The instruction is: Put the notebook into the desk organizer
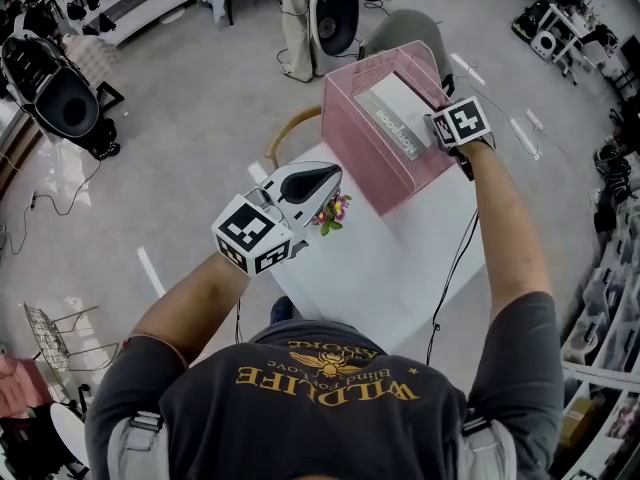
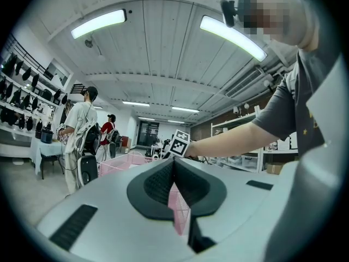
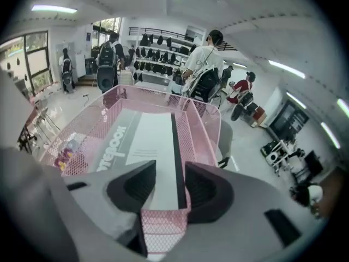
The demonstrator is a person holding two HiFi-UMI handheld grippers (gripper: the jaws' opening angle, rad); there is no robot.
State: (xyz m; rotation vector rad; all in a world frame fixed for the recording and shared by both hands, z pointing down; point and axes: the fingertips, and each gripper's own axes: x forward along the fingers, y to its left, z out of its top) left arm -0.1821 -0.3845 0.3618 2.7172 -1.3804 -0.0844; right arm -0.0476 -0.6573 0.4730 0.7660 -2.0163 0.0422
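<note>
A pink mesh desk organizer [image 1: 352,143] stands at the far end of the white table [image 1: 400,268]. The grey and white notebook [image 1: 395,113] lies inside it, leaning along one wall. My right gripper [image 1: 441,120] is at the organizer's right rim. In the right gripper view its jaws [image 3: 170,187] stand open around the near end of the notebook [image 3: 147,146], just above the mesh wall [image 3: 192,130], and the pads do not press it. My left gripper [image 1: 336,174] hovers over the table's left part, shut and empty [image 2: 173,182].
A small bunch of flowers [image 1: 332,211] lies on the table under the left gripper. A wooden chair back [image 1: 285,133] stands beyond the table's left corner. A black cable [image 1: 455,268] runs down the table's right side. People stand further back in the room [image 3: 203,64].
</note>
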